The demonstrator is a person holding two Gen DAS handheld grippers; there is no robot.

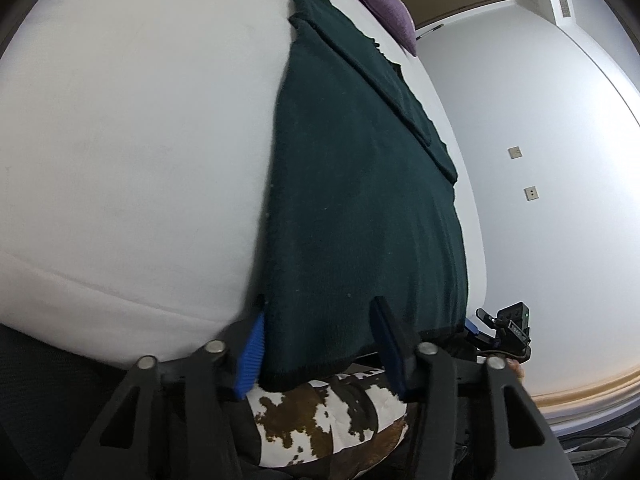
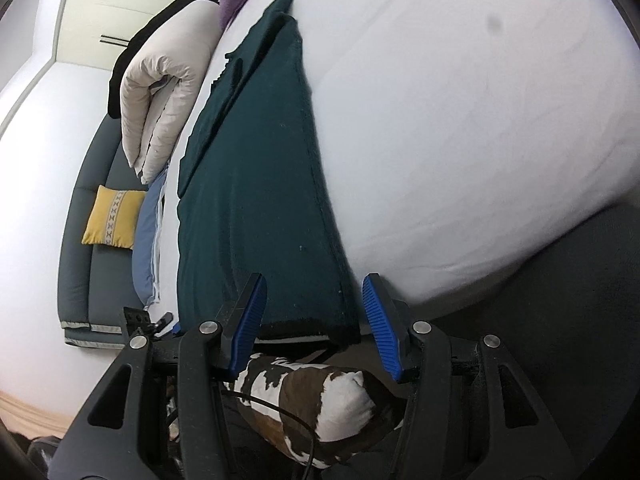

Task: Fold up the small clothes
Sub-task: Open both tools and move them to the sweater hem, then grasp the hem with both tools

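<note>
A dark green knit garment [image 1: 360, 184] lies flat on the white bed [image 1: 140, 140], its near hem at the bed's front edge and a folded sleeve across its far part. My left gripper [image 1: 320, 344] is open, its blue pads [image 1: 252, 356] straddling the hem's left corner. In the right wrist view the same garment [image 2: 256, 200] runs away along the bed [image 2: 460, 120]. My right gripper [image 2: 316, 320] is open, its pads [image 2: 378, 320] either side of the hem's right corner. The right gripper also shows in the left wrist view [image 1: 504, 332].
A brown-and-white cowhide cushion [image 2: 320, 408] sits below both grippers, in front of the bed. A purple pillow [image 1: 384, 12] lies at the far end. A folded white duvet [image 2: 160, 92], a grey sofa [image 2: 80, 260] and a yellow cushion [image 2: 112, 216] stand on the left.
</note>
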